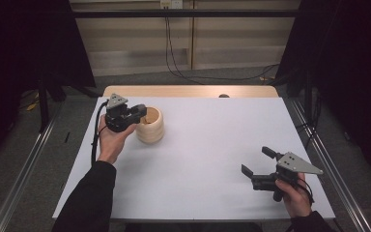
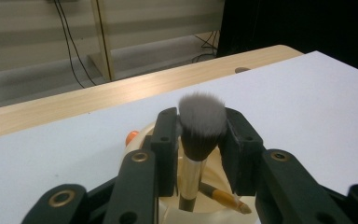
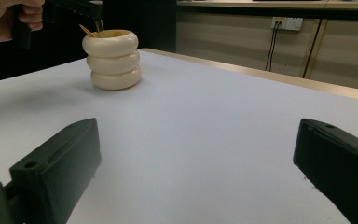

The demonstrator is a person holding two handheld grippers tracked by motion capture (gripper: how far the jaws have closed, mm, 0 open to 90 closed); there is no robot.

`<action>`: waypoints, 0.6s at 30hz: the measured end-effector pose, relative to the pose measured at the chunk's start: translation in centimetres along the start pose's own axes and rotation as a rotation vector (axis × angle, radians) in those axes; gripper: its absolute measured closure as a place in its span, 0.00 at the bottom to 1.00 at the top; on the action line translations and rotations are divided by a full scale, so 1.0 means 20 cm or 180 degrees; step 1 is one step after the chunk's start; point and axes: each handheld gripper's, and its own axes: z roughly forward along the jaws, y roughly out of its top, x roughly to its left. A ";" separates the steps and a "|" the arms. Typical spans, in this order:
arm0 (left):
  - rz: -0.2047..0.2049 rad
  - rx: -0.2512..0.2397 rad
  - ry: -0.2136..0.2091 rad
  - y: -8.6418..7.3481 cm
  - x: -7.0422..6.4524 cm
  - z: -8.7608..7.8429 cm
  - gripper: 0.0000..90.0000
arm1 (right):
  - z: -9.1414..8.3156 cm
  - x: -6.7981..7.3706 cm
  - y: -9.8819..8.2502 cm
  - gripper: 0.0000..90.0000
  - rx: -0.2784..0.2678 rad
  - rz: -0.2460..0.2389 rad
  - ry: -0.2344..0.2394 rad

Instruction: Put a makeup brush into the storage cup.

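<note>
Brush (image 2: 201, 122) stands in ringed cream holder (image 1: 150, 126) at left part of table (image 1: 207, 159). High view – left claw (image 1: 137, 114) over holder mouth, right claw (image 1: 257, 162) low at right, well apart from holder, jaws wide, nothing between.

Left gripper view – bristle head between jaws, pads just beside ferrule; slight gap seems there, so not clamped. Advice: lift claw straight up, do not knock brush; orange pencil (image 2: 223, 198) leans beside.

Right gripper view – holder far, upright. No brand, no label, no readable writing.
</note>
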 end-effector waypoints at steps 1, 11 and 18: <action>-0.0008 -0.0003 0.0007 0.00 0.00 0.00 0.71 | 0.00 0.00 0.00 0.00 0.0001 0.0000 0.0000; -0.0090 -0.0062 0.0067 0.01 0.01 0.01 0.40 | 0.00 -0.01 0.00 0.00 -0.0014 0.0014 0.0001; -0.0129 -0.0079 0.0029 0.01 0.03 0.00 0.13 | 0.01 -0.02 -0.01 0.00 -0.0007 0.0035 0.0005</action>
